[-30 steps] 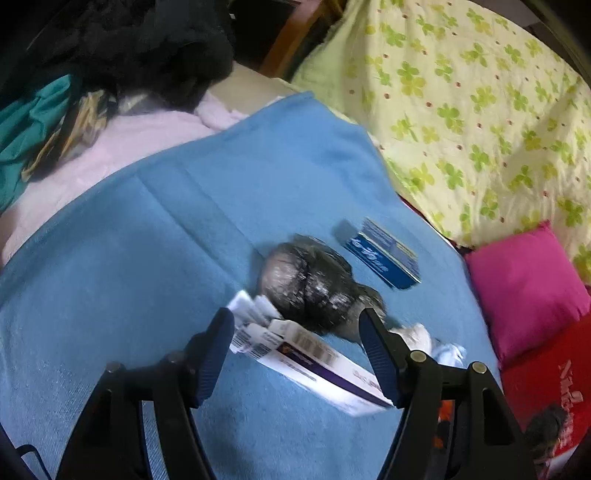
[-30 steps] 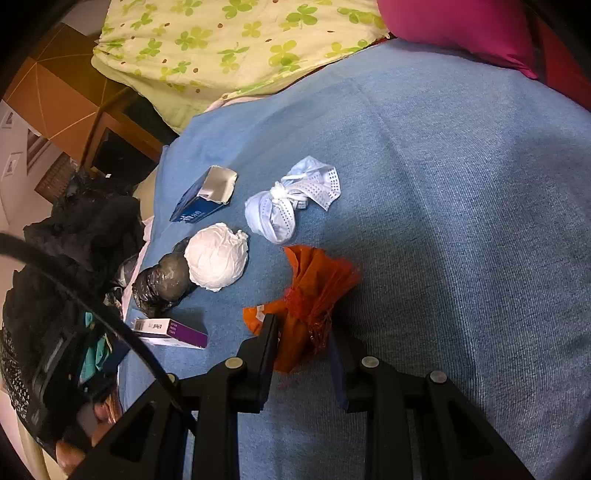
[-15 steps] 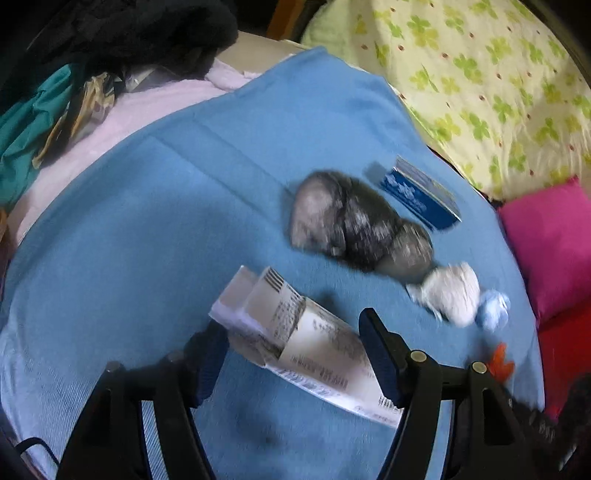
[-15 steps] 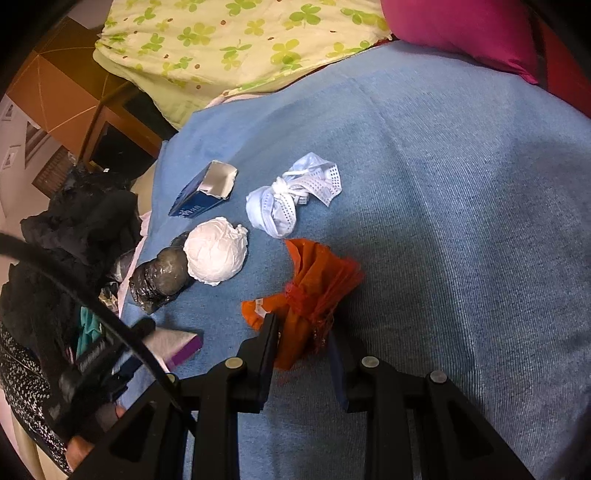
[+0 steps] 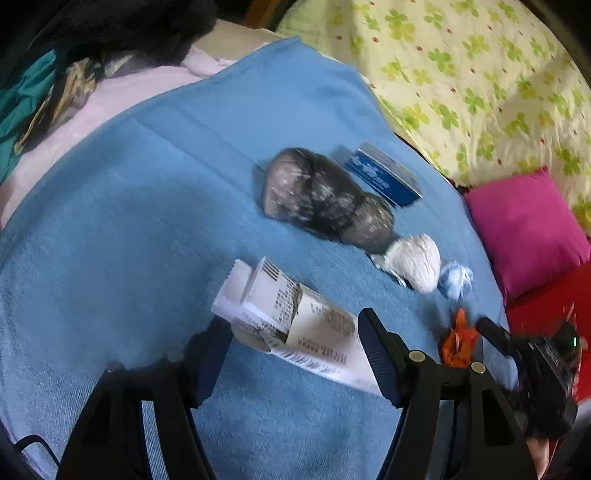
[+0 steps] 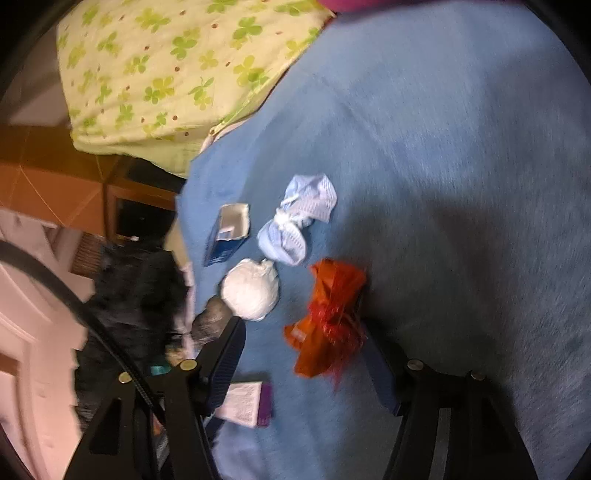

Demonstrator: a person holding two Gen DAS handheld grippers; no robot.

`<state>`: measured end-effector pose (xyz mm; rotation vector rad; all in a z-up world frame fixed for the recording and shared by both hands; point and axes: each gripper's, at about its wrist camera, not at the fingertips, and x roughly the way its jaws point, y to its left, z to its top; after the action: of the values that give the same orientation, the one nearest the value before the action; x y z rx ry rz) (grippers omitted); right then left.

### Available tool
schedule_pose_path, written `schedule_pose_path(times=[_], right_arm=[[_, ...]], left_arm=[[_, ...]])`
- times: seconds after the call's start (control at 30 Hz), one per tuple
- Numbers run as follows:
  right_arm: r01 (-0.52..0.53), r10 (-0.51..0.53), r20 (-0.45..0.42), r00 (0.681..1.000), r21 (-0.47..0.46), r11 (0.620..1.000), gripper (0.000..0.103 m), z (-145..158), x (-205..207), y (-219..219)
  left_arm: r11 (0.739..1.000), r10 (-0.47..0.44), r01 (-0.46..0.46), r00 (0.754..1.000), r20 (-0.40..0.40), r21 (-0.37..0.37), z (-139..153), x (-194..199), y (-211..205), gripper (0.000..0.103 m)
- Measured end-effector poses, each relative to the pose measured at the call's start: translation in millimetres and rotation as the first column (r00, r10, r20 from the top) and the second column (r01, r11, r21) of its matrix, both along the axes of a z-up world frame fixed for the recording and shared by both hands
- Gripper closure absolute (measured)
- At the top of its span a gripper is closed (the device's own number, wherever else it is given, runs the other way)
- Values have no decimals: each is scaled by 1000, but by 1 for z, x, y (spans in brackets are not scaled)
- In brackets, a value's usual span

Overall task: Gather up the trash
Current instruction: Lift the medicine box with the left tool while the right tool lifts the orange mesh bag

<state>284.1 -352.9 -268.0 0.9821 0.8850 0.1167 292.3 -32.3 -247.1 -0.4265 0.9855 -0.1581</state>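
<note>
Counting the trash on the blue blanket (image 6: 443, 155) of the bed, I find six pieces: one white carton (image 5: 306, 328), one blue box (image 5: 384, 177), one dark grey bundle (image 5: 325, 199), one white wad (image 5: 413, 260), one pale blue mask knotted into a ball (image 6: 295, 225), and one orange net bag (image 6: 328, 321). Two tools are in use, one per hand. Beside the blanket lie one yellow quilt with green clover print (image 5: 480, 74) and one pink cushion (image 5: 528, 225).

Both pictures are blurred by motion, so the print on the carton and on the blue box cannot be read. In the right wrist view the grey bundle is mostly hidden behind the tool finger, and the carton shows only its purple end low in the picture. The dark heap of clothes (image 5: 122, 26) at the far edge of the bed is too dark to make out.

The left tool (image 5: 295, 354) is wide apart, and the white carton sits between its fingers, one end resting against the left finger; whether the carton is lifted off the blanket I cannot tell. The right tool (image 6: 306, 365) is also spread wide, with the orange net bag lying between its fingers on the blanket, and it grips nothing.
</note>
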Motion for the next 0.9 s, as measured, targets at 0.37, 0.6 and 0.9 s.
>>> schedule_pose_path(times=[0.37,0.6,0.9], right_arm=[[-53,51,-15,999,-352,935,75,18,12,31],[-78,69,-38,997,-357,931,75,15,9,23],[-115,105,-48,993,-351,929,75,15,0,21]], left_arm=[[934,-353,353,936,-19,54,18,-69,-25,32],[859,-438,397,897,62,324,59,-70,-31,24],[536,-723,623,687,-72,569,25,-16,-91,23]])
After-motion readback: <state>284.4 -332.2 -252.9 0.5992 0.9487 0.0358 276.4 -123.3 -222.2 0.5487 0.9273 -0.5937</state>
